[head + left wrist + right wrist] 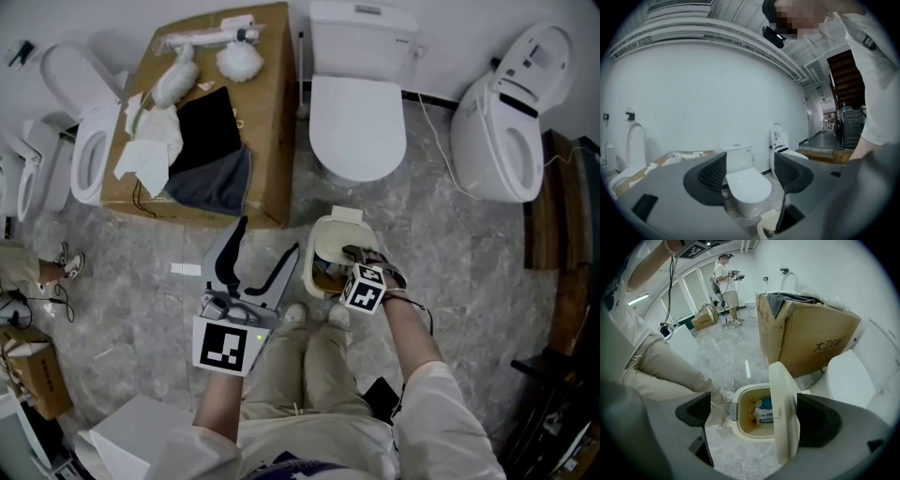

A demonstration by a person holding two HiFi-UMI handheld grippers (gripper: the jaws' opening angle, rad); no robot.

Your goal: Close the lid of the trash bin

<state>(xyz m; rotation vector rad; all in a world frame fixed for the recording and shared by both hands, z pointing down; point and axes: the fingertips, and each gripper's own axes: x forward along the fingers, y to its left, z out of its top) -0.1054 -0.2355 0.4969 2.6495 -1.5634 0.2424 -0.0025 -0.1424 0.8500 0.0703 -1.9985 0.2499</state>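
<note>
Nearby, the cream trash bin [740, 425] is seen on the floor by the person's shoes [295, 314], its lid [785, 413] raised upright. The lid is flanked, unclamped, by the wide-parted right gripper [759, 416]. The left gripper [750, 173] is held agape, empty. Beyond, a toilet [356, 122] and a cardboard box [267, 122] are seen.

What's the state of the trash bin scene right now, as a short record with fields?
trash bin: on the floor, rubbish inside
lid: open, standing upright
right gripper: jaws apart, lid between them, not clamped
left gripper: jaws apart, empty, facing a toilet
task: lid not yet closed
</note>
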